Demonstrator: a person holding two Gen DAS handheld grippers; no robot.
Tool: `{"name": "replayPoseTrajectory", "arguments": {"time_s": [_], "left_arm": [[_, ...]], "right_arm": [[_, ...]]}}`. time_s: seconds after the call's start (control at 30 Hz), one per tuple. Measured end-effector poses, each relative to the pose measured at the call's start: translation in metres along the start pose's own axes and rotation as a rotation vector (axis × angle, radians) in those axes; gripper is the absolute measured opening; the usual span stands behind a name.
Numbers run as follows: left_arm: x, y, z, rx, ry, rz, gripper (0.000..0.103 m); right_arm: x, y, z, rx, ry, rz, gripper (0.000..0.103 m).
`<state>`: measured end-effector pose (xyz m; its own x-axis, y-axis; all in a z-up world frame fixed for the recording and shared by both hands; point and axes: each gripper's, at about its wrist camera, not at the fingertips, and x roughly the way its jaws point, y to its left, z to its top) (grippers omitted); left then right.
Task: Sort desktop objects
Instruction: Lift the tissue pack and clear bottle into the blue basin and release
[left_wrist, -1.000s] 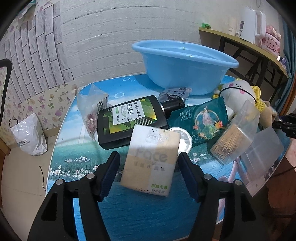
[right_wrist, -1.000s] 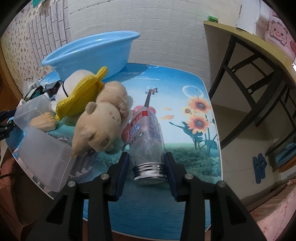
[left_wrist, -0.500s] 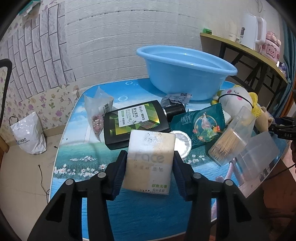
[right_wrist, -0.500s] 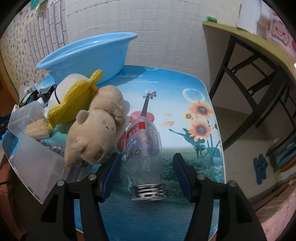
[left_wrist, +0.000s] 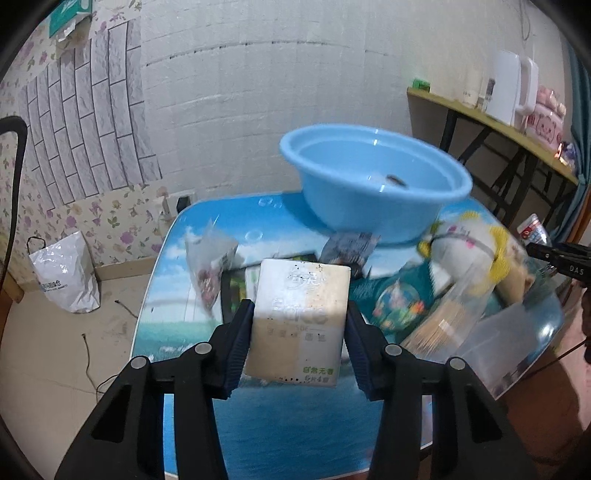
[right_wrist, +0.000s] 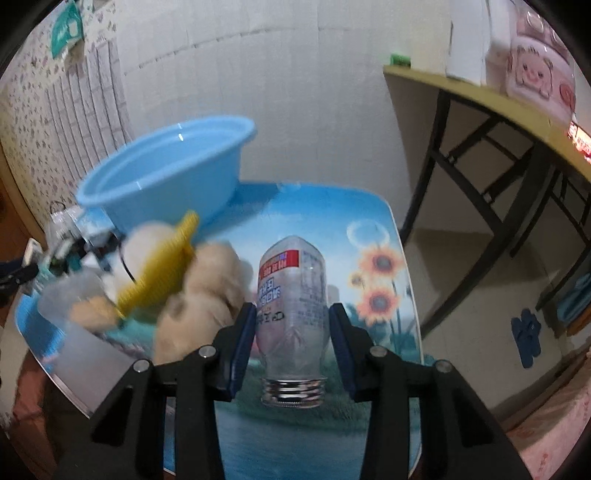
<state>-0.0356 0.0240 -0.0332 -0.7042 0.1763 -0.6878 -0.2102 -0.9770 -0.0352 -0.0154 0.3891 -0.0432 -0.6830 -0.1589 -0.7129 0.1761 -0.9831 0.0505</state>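
Tissue pack (left_wrist: 299, 321) clamped in your left gripper (left_wrist: 300, 341), bottle (right_wrist: 291, 314) between your closing right gripper's (right_wrist: 291, 345) pads, neck nearest you; both held clear of table (left_wrist: 295, 424), presumably bound for far basin (left_wrist: 373, 192).

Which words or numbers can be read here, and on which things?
"自然无香" on the tissue pack, bottom right.
"Face" on the same pack, faint.
"DAS" on the right tool, as it seems.
Bottle label: inverted and blurred, unreadable.
White bag print: too small.

Glossy blue plastic basin (left_wrist: 373, 184), clear plastic bottle (right_wrist: 291, 306), fuzzy plush toy (right_wrist: 207, 295).
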Motion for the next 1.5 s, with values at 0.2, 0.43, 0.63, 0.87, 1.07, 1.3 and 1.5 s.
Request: {"name": "replayPoseTrajectory", "arguments": {"time_s": [0.2, 0.43, 0.63, 0.87, 1.07, 1.3, 1.5], "left_arm": [[-0.004, -0.013, 0.031, 0.026, -0.053, -0.018, 0.047], [0.009, -0.042, 0.07, 0.077, -0.09, -0.053, 0.047], [0.034, -0.058, 0.087, 0.107, -0.078, -0.076, 0.047], [0.061, -0.065, 0.105, 0.128, -0.072, -0.076, 0.047], [0.073, -0.065, 0.108, 0.121, -0.058, -0.076, 0.047], [0.062, -0.057, 0.103, 0.093, -0.067, -0.074, 0.062], [0.045, -0.043, 0.094, 0.069, -0.087, -0.052, 0.064]], "right_arm": [[-0.006, 0.027, 0.029, -0.051, -0.074, 0.071, 0.04], [0.002, 0.06, 0.063, -0.098, -0.126, 0.161, 0.04], [0.016, 0.075, 0.083, -0.107, -0.143, 0.202, 0.039], [0.04, 0.083, 0.097, -0.085, -0.127, 0.227, 0.039], [0.057, 0.09, 0.101, -0.087, -0.105, 0.214, 0.039], [0.069, 0.096, 0.1, -0.084, -0.069, 0.193, 0.04], [0.065, 0.104, 0.095, -0.099, -0.062, 0.188, 0.04]]}}
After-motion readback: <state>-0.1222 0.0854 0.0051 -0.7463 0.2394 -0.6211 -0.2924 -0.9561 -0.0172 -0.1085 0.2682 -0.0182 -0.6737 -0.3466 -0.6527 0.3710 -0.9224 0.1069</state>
